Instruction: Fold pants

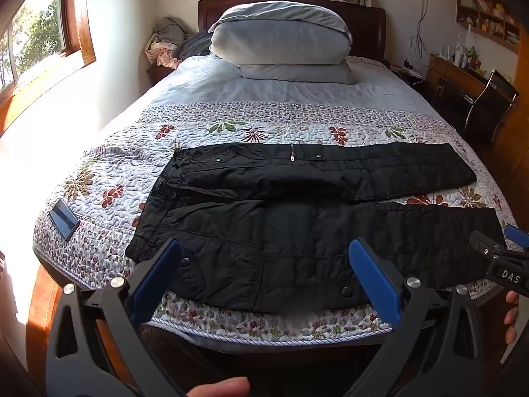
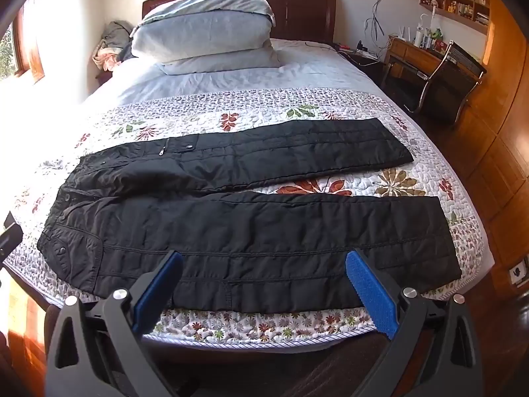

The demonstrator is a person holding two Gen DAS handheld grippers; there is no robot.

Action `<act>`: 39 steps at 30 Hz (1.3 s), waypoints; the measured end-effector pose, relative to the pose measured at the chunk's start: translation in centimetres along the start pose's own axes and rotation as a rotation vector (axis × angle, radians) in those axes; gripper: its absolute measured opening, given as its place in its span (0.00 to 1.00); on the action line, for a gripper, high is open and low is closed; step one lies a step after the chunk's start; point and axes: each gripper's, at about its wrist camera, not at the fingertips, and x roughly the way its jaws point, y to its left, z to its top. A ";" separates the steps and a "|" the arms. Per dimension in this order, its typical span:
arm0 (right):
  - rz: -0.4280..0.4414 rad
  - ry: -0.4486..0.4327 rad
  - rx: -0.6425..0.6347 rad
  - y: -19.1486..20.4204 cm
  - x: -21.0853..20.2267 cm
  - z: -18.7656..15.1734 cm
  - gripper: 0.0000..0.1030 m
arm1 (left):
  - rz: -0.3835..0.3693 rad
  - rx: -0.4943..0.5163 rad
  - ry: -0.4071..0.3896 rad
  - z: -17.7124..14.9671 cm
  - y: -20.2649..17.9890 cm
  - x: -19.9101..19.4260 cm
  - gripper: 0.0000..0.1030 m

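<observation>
Both cameras sit just behind their own fingers, near the foot of the bed (image 1: 99, 198), looking down and forward. Past both finger pairs lie the same pants (image 1: 297, 218), with pillows (image 2: 205, 33) far beyond.

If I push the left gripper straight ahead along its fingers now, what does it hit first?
Most likely the black pants, at the near leg by the waist end, with the left gripper open above them; depth is hard to judge.

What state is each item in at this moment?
Black padded pants: unfolded, spread flat on the quilt, legs apart.
Left hand-held gripper: open, holding nothing.
Right hand-held gripper: open, holding nothing.
Dark flat phone: lying on the floral quilted bedspread.
</observation>
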 end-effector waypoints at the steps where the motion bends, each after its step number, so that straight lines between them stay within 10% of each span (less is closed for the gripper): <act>1: 0.001 0.001 0.003 -0.1 0.0 -0.1 0.97 | 0.000 -0.001 0.000 0.0 0.0 0.0 0.98; 39: -0.020 -0.009 -0.001 -0.3 0.0 -0.1 0.97 | 0.010 0.005 0.020 0.0 0.2 0.8 0.98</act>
